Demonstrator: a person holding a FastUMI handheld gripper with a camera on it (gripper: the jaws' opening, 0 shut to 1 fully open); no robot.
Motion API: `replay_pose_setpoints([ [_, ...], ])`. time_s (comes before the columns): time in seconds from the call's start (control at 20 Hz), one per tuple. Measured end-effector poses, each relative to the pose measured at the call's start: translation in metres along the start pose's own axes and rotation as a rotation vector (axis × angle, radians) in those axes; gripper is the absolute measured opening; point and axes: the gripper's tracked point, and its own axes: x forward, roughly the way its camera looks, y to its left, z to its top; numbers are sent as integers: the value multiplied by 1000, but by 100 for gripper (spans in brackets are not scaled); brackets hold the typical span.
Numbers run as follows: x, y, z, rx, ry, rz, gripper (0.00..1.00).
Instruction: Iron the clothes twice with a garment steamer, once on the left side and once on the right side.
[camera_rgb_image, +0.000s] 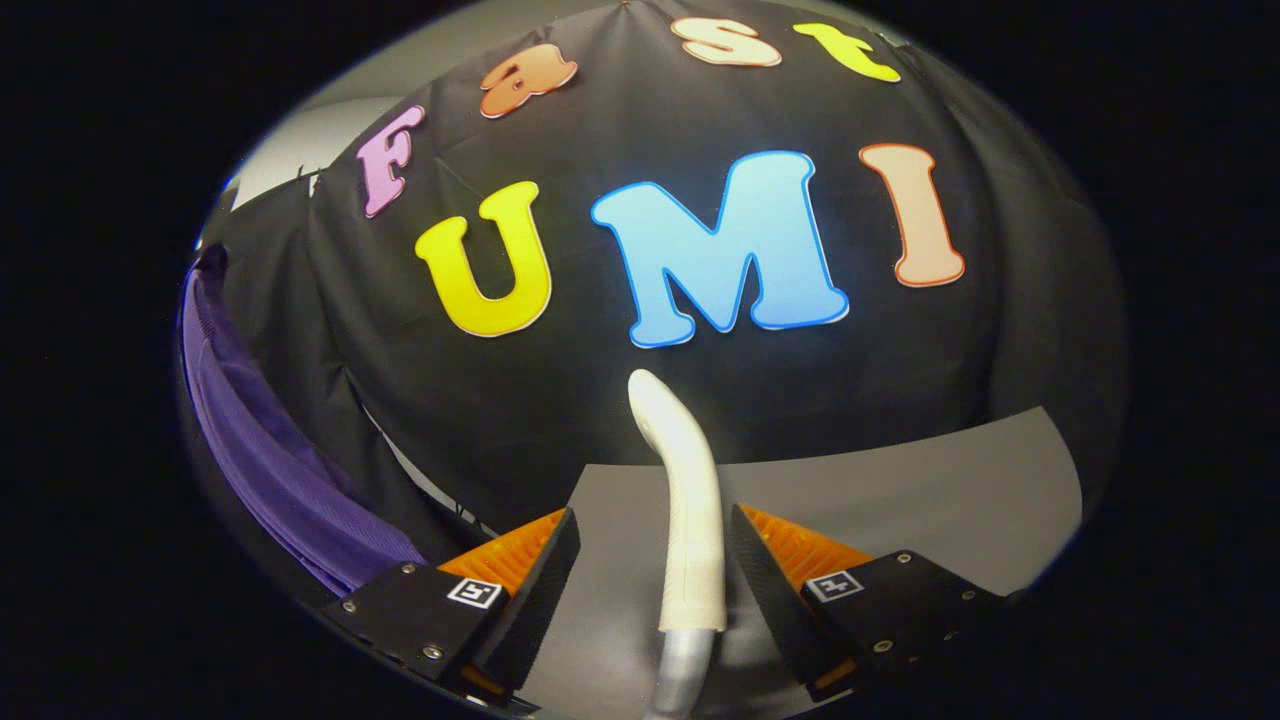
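steamer: white wand (688, 500) stood between the fingers, curved head reaching beyond them toward the booth wall, over the grey desk (900, 490) near its back edge.
jaws: gripper (655, 560) wide, gaps both sides of wand, no contact.
handling: likely rigid, light, smooth plastic; slippery, hose may drag.
grip point: ribbed straight shaft above the silver hose collar (682, 672), not the head.
garment: purple fabric (270, 470), soft, hung off the left fingertip.
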Motion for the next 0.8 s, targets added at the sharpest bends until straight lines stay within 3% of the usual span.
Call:
replay_pose_setpoints([
  [0.15,28,-12,-5,84,76,-7,95],
  [0.4,51,-8,-12,219,159,71,90],
  [0.55,57,-9,-19,302,204,117,57],
  [0.6,58,-7,-21,349,214,150,50],
  [0.7,55,-2,-21,410,218,217,44],
  [0.8,46,-2,-18,400,185,222,37],
])
